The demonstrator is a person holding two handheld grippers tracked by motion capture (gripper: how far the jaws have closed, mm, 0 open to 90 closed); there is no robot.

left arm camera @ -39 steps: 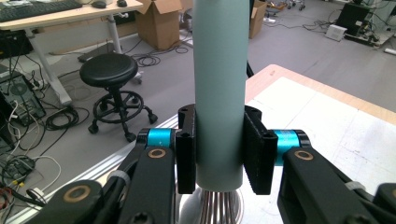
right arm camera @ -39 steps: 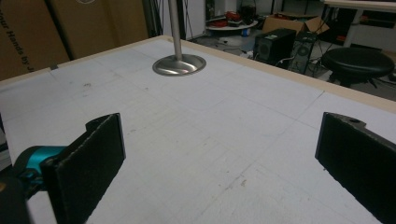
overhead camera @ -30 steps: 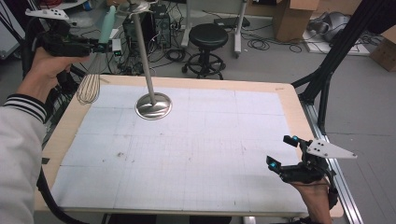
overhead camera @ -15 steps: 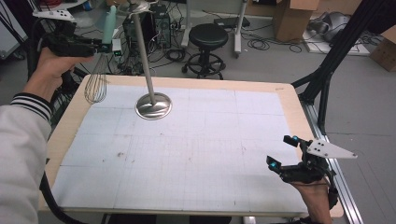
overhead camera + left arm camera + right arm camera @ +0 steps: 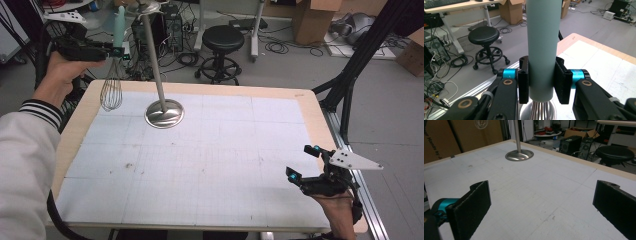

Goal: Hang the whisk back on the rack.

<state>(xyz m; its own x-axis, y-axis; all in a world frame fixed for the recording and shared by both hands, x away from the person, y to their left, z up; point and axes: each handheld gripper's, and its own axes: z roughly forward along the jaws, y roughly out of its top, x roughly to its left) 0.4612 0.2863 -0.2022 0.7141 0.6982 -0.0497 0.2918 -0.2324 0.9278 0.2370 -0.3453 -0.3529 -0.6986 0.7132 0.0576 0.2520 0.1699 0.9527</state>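
A whisk with a pale green handle [image 5: 119, 25] and wire loops [image 5: 111, 93] hangs upright above the table's far left corner. My left gripper [image 5: 118, 51] is shut on that handle [image 5: 543, 45], its black pads [image 5: 523, 82] pressing both sides, the wires [image 5: 539, 110] hanging below. A metal stand with a round base [image 5: 164, 113] and a thin upright pole [image 5: 152, 55] sits just right of the whisk; its base [image 5: 519, 155] also lies far ahead in the right gripper view. My right gripper [image 5: 303, 162] rests open at the near right corner, nothing between its pads [image 5: 472, 207].
The white gridded mat [image 5: 210, 160] covers a wooden table [image 5: 305, 97]. Beyond the far edge stand a black stool [image 5: 222, 42], computer gear with cables [image 5: 172, 25] and cardboard boxes [image 5: 310, 20]. A black frame leg [image 5: 355, 65] slants down at the right.
The left hand has carried the whisk slightly rightward, toward the stand's pole. The right gripper has not moved.
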